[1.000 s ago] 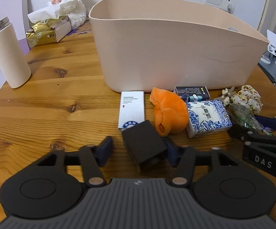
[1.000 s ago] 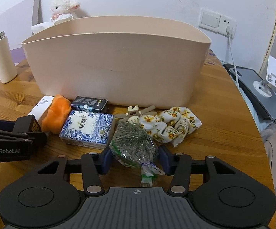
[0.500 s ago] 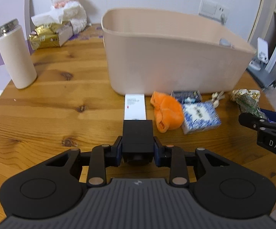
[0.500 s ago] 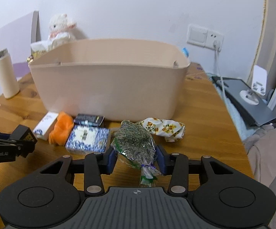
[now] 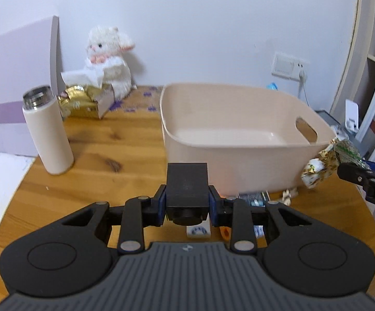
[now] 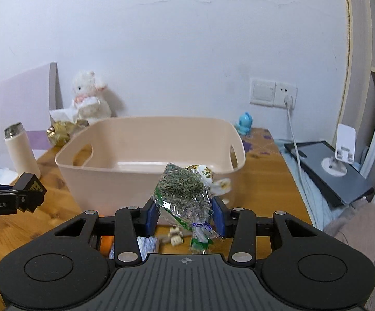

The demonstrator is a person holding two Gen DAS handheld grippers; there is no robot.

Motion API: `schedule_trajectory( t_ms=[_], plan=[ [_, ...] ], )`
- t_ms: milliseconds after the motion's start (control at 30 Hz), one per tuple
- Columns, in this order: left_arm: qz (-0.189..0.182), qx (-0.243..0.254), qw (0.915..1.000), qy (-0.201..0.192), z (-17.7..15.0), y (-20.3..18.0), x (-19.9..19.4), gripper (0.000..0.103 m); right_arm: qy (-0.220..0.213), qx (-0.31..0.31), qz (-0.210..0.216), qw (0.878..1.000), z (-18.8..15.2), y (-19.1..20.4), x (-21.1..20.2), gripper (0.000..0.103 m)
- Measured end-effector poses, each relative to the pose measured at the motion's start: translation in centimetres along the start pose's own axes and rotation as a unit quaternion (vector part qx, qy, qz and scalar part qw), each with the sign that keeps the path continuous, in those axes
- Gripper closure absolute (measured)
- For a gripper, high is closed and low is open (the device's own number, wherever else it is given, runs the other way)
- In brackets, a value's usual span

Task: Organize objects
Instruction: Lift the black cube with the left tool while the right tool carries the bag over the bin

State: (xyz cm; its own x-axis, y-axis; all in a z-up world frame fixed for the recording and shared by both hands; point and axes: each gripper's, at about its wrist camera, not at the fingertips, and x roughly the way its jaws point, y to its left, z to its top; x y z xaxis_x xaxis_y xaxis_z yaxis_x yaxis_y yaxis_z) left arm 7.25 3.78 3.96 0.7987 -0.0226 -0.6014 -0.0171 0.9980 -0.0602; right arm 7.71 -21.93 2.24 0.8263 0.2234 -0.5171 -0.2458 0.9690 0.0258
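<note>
My left gripper [image 5: 187,202] is shut on a small black box [image 5: 187,181], held in the air in front of the beige basket [image 5: 239,140]. My right gripper [image 6: 184,215] is shut on a clear bag of dried green herbs [image 6: 182,191], also held up before the basket [image 6: 148,142]. A floral cloth [image 6: 208,178] hangs against the bag's far side; in the left wrist view the floral cloth [image 5: 317,168] dangles at the right gripper [image 5: 353,172]. The basket's inside looks bare. The left gripper [image 6: 19,194] shows at the left edge of the right wrist view.
Under the grippers lie a white box [image 5: 197,230], a dark packet [image 5: 253,197], wooden pieces [image 6: 174,235] and a blue-white packet [image 6: 146,243]. A cream flask [image 5: 47,132], gold tissue box [image 5: 83,101] and plush lamb [image 5: 107,59] stand back left. A grey device [image 6: 330,168] lies off the table's right edge.
Both grippers have risen well above the table. The left closed on the black box and lifted it. The right carried the herb bag up, and the floral cloth came up with it.
</note>
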Motion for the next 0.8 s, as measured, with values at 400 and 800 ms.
schedule_trajectory(
  t_ms=[400,800],
  plan=[
    [0.0,-0.004,0.9999,0.014,-0.3,0.4,0.7,0.069,0.131,-0.002,0.022,0.991,-3.9,1.0,4.1,0.063],
    [-0.001,0.006,0.9993,-0.036,2.9,-0.1,0.4,0.069,0.038,0.015,0.02,0.999,1.1,0.3,2.1,0.062]
  ],
)
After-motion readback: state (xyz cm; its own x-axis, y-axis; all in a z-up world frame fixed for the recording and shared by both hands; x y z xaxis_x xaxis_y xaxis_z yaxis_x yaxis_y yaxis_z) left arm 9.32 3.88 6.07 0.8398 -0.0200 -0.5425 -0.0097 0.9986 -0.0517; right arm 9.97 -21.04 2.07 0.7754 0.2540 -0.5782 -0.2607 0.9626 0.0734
